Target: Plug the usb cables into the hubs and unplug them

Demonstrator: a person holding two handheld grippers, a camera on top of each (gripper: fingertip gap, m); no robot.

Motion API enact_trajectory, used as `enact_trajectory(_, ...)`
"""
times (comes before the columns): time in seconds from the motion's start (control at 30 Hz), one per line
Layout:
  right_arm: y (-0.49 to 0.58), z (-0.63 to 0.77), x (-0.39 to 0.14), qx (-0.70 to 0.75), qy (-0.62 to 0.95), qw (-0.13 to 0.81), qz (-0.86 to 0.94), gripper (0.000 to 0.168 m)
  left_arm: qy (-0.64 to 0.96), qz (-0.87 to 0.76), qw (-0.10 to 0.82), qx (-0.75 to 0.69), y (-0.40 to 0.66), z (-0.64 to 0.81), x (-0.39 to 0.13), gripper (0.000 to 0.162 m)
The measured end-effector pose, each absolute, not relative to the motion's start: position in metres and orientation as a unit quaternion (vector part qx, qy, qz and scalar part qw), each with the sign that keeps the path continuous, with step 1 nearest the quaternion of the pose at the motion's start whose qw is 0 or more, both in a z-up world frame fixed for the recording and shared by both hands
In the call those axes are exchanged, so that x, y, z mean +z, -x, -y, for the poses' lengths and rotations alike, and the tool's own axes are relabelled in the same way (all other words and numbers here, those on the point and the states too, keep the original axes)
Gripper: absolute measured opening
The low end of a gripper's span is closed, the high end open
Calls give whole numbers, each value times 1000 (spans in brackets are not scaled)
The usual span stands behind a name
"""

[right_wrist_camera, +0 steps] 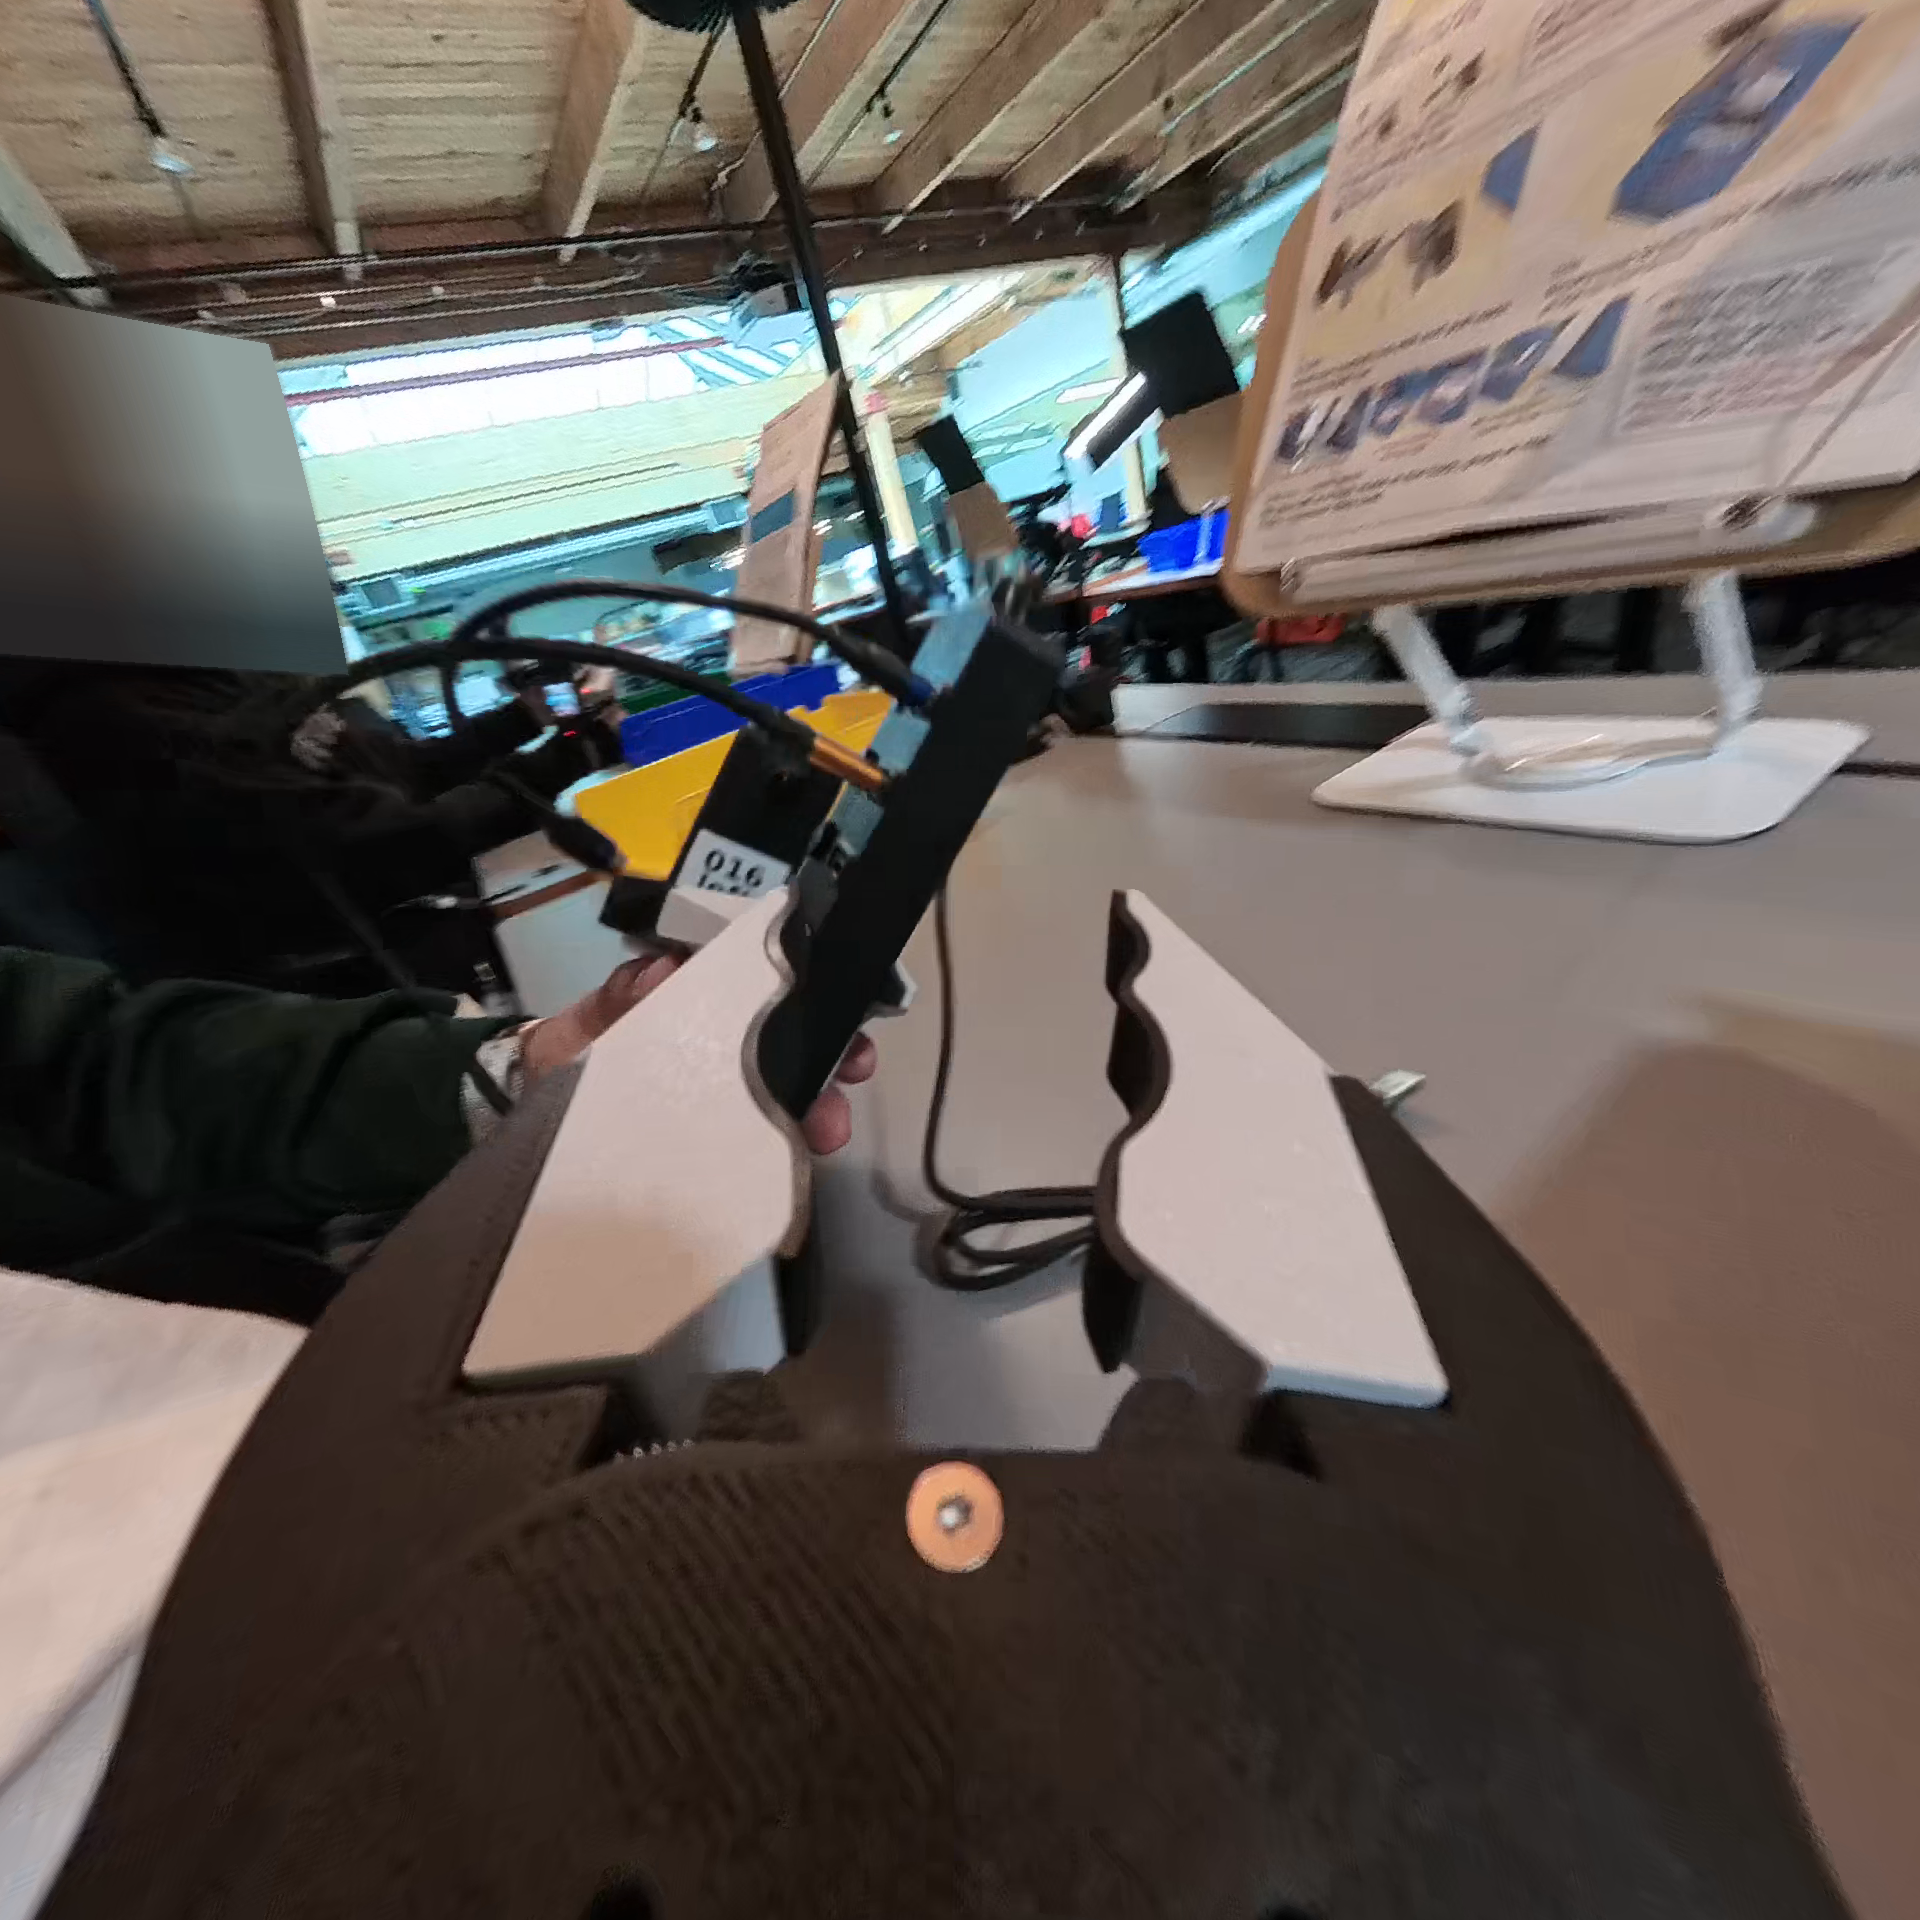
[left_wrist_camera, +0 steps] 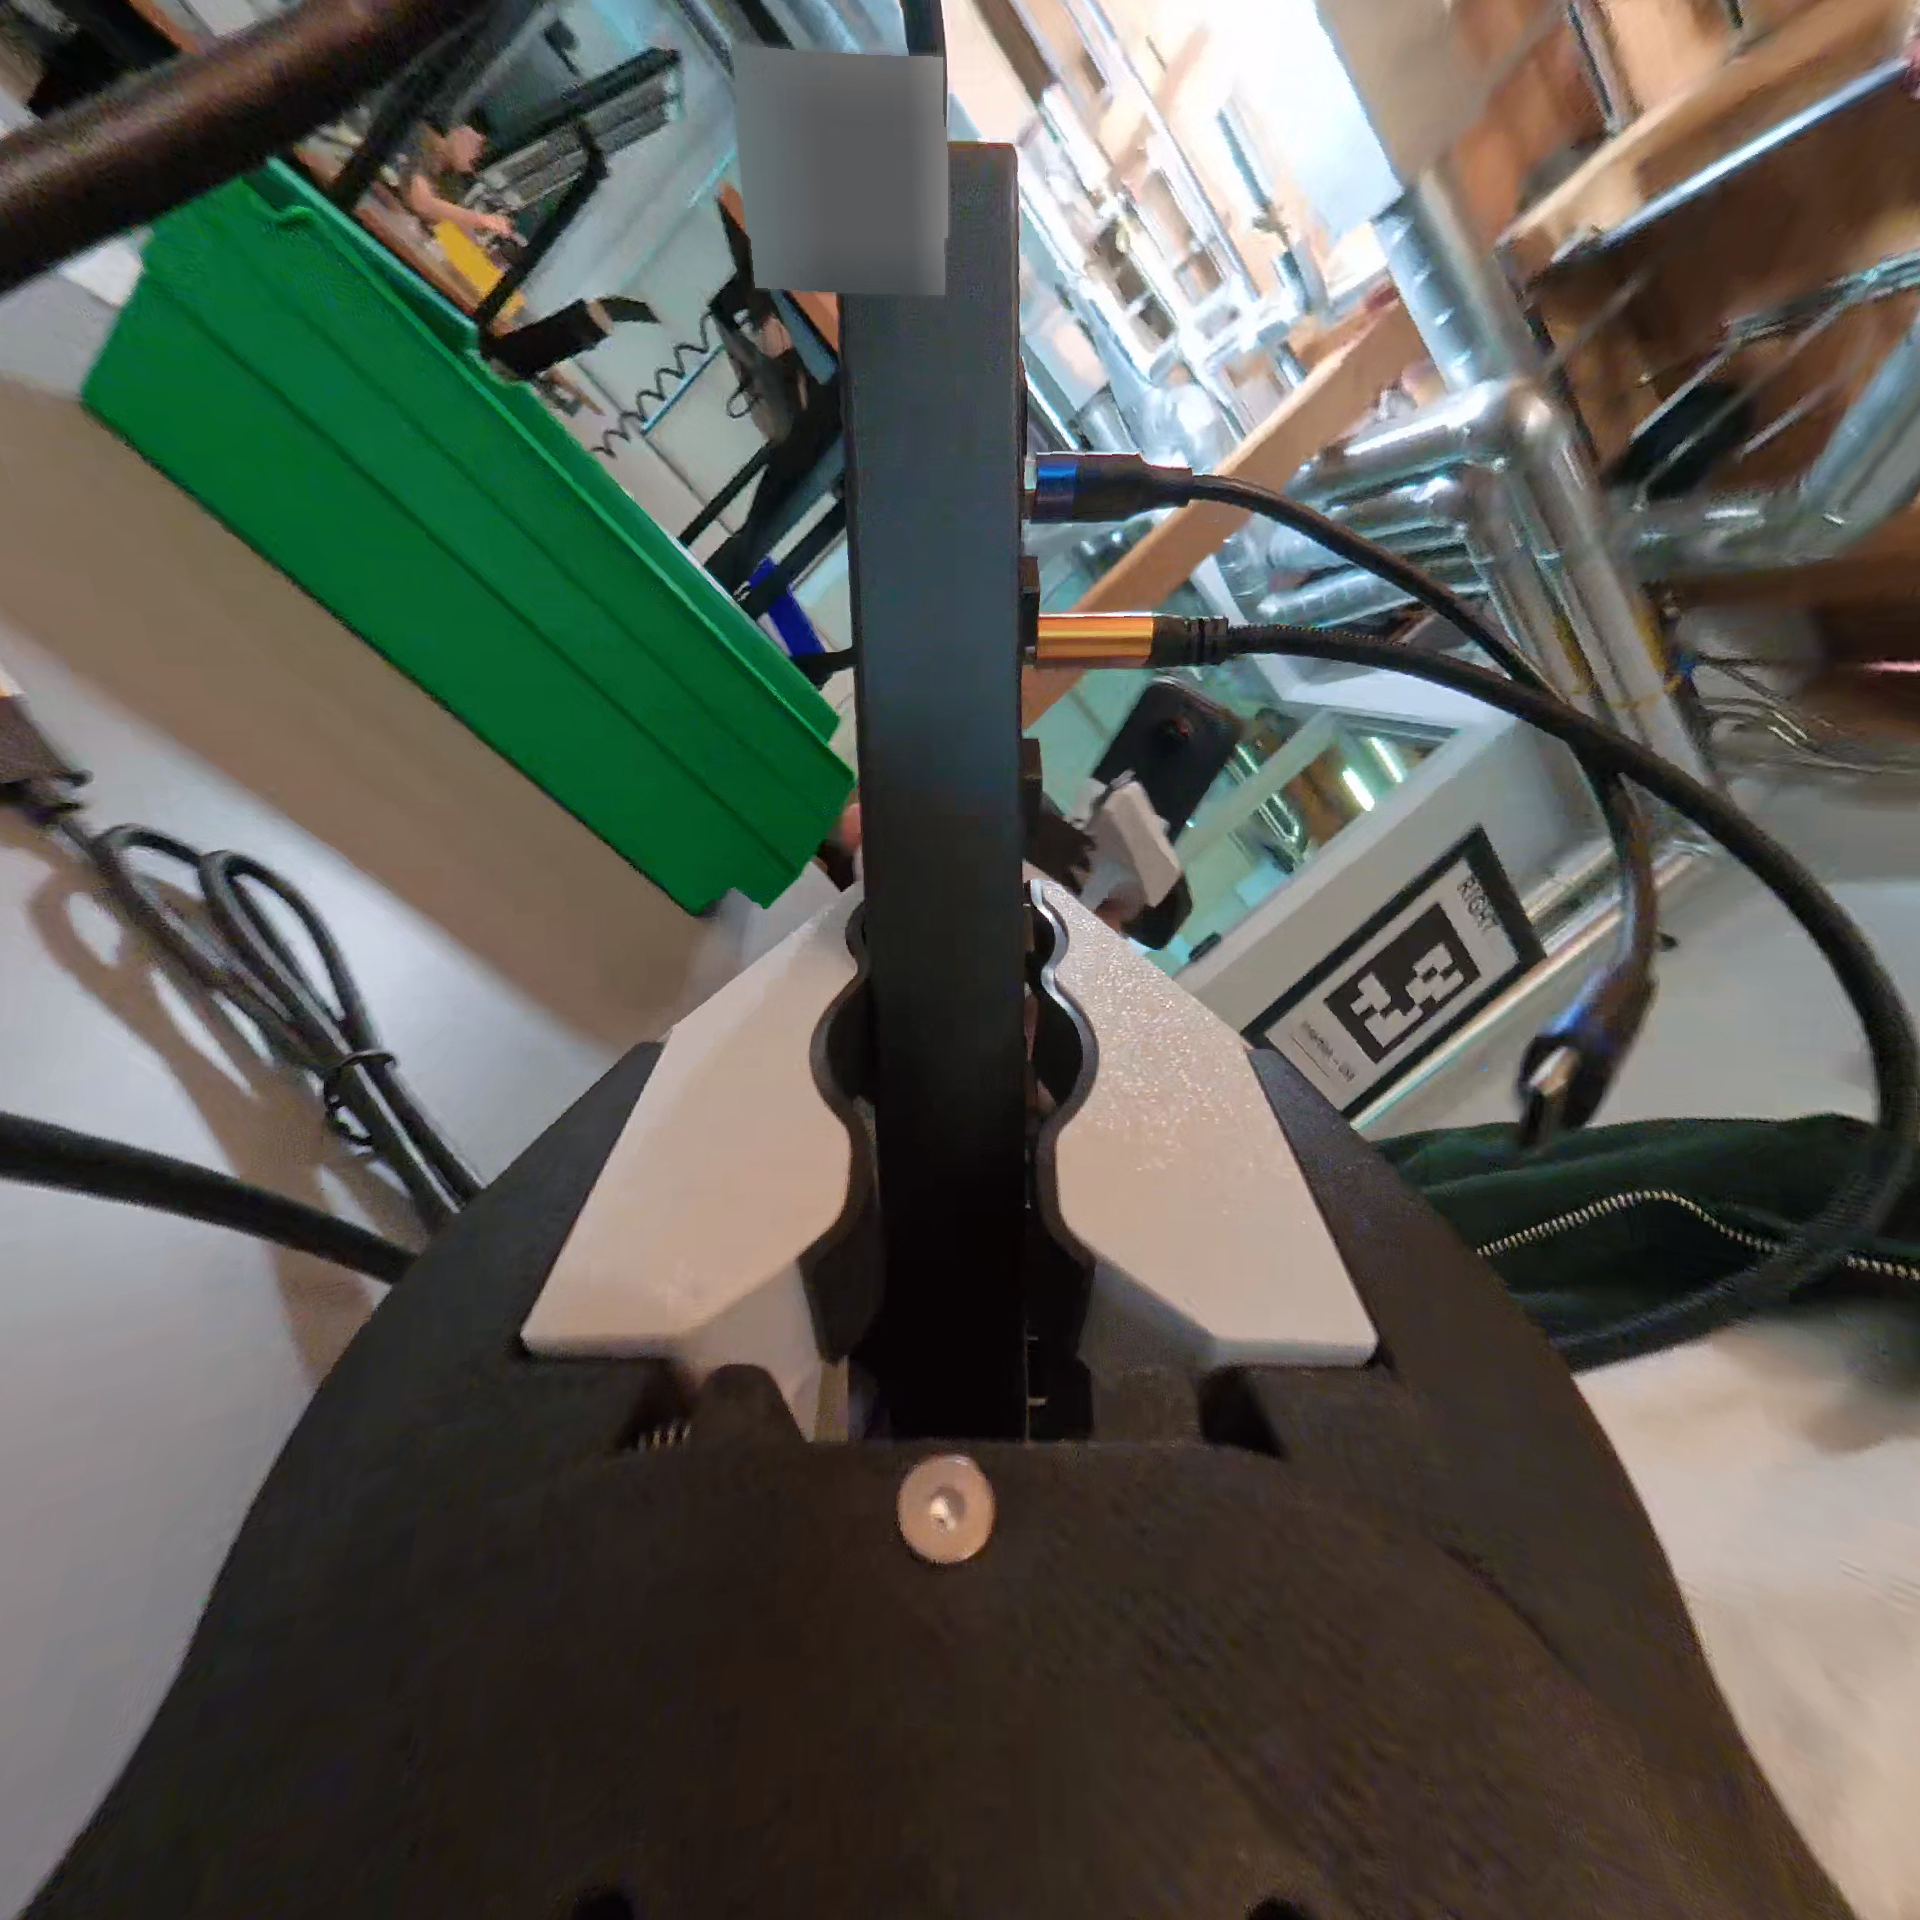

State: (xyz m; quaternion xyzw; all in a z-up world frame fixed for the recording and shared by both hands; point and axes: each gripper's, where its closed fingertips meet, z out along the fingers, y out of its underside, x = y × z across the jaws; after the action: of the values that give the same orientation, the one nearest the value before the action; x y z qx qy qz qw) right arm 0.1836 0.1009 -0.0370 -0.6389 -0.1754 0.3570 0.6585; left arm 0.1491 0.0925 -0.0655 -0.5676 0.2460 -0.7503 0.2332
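Note:
My left gripper (left_wrist_camera: 945, 914) is shut on a long black USB hub (left_wrist_camera: 925, 623) and holds it upright above the table. Two black cables are plugged into the hub's right side, one with a blue plug (left_wrist_camera: 1091, 486) and one with a gold plug (left_wrist_camera: 1101, 637). A third black plug (left_wrist_camera: 1569, 1070) hangs loose at the right. My right gripper (right_wrist_camera: 951, 914) is open and empty. It sits just right of the hub (right_wrist_camera: 935, 790), whose lower end is beside its left finger (right_wrist_camera: 665, 1122). The gold plug (right_wrist_camera: 847, 764) and the loose plug (right_wrist_camera: 587, 844) show there too.
A green bin (left_wrist_camera: 436, 520) stands at the left, with a coiled cable (left_wrist_camera: 281, 977) on the grey table. A dark green zipped fabric (left_wrist_camera: 1662, 1216) lies at the right. A paper stand on a white base (right_wrist_camera: 1579, 769) is far right. Yellow (right_wrist_camera: 665, 800) and blue (right_wrist_camera: 727, 707) bins are behind the hub.

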Motion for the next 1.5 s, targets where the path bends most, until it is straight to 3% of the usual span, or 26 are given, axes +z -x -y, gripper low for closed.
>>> enact_trajectory(0.13, -184, -95, -24, 242, 609, 720, 230, 51, 574, -252, 207, -751, -151, -89, -70, 23)
enact_trajectory(0.63, -151, -81, -41, 8, 561, 722, 406, 7, 577, -350, 167, -719, -166, -46, -87, 22)
enact_trajectory(1.07, -153, -83, -40, 25, 595, 699, 397, 7, 613, -321, 188, -697, -172, -55, -90, 23)
enact_trajectory(1.2, -127, -50, -1, 112, 536, 740, 390, 5, 653, -188, 151, -718, -159, -103, -106, 23)
enact_trajectory(1.3, -133, -55, -14, -18, 520, 732, 440, 6, 613, -250, 234, -712, -142, -110, -72, 23)
enact_trajectory(1.4, -141, -61, -17, 6, 535, 729, 428, 6, 601, -301, 332, -662, -133, -119, -62, 23)
enact_trajectory(1.5, -163, -72, -14, 14, 557, 737, 383, 6, 620, -274, 347, -648, -127, -137, -77, 23)
